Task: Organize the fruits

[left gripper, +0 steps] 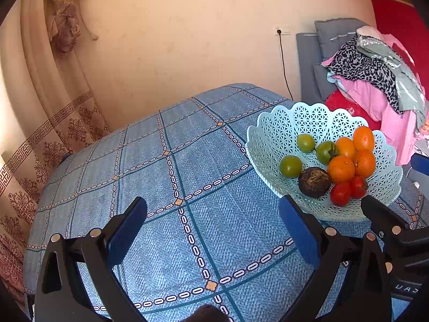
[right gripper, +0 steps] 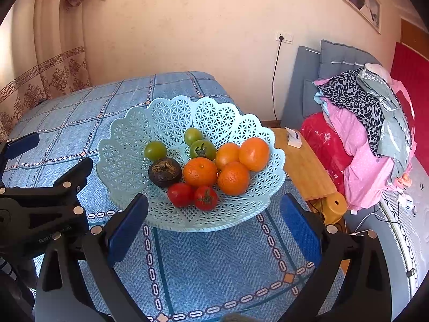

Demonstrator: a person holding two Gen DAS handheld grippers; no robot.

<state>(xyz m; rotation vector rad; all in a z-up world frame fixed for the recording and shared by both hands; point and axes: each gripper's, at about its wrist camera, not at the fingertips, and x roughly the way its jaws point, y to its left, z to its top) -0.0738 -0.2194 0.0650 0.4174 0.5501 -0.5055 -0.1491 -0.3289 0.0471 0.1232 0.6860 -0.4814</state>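
A pale blue lattice basket (right gripper: 120, 139) stands on the blue checked tablecloth (right gripper: 214, 263). It holds several oranges (right gripper: 199, 171), three green tomatoes (right gripper: 155, 150), two red tomatoes (right gripper: 180, 194) and a dark brown wrinkled fruit (right gripper: 164, 171). My right gripper (right gripper: 214, 212) is open just in front of the basket's near rim, nothing between its blue pads. My left gripper (left gripper: 213, 214) is also open and empty, over bare cloth to the left of the basket (left gripper: 268, 139). The left gripper (right gripper: 53, 155) shows at the left edge of the right wrist view.
A wooden side table (right gripper: 303, 166) with a small white box (right gripper: 293, 136) stands right of the cloth-covered table. Behind it lies a pile of clothes (right gripper: 362, 123) against grey cushions. A curtain (left gripper: 53, 134) hangs at left; a cord (right gripper: 274, 80) runs down the wall.
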